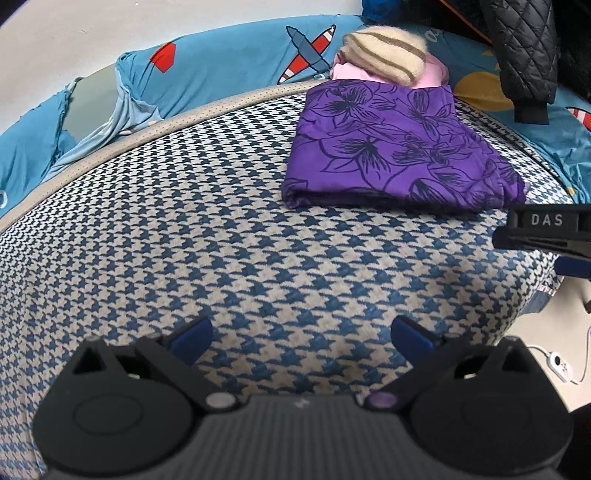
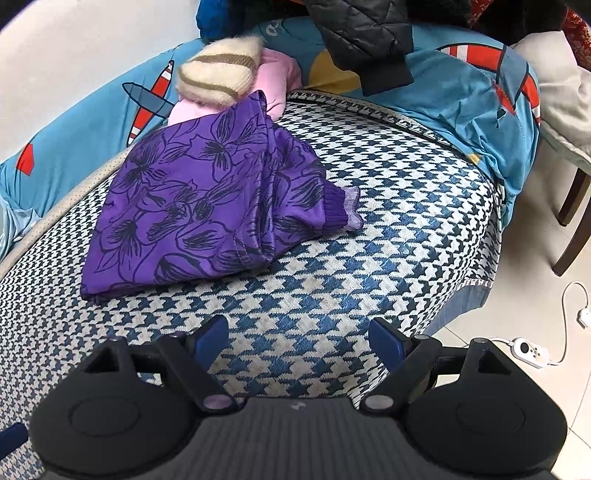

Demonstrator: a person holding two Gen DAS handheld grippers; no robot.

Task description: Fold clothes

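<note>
Hanging low at the bottom of the left wrist view, the left gripper (image 1: 301,338) has its two blue fingertips (image 1: 192,338) spread wide apart. Nothing is between them. Only the blue and white checked cover (image 1: 221,240) shows in the gap.

The right gripper (image 2: 299,338) looks the same in its own view. Its jaws are wide apart too, and it holds nothing. In the left view a black bit of it pokes in from the right edge, just beside the near corner of the purple cloth.

A little farther back lies the purple cloth (image 2: 192,206). It has dark flowers drawn on it. It is folded into a flat, neat pile and rests on the checked cover, well apart from both grippers. One cuff (image 2: 349,212) with a pale edge sticks out on its right side in the right view.

Right behind the purple cloth sits a pink cloth (image 2: 277,81), touching its far edge. A fluffy cream thing with brown stripes (image 2: 219,77) rests on top of the pink one.

Behind those is a blue blanket (image 1: 229,62) with red and white planes on it. A black puffy jacket (image 2: 365,33) hangs down over the blanket at the back.

Off to the right, on the pale floor (image 2: 517,325), lies a white cord with a small switch (image 2: 529,350). A dark chair leg (image 2: 570,240) stands near it.
</note>
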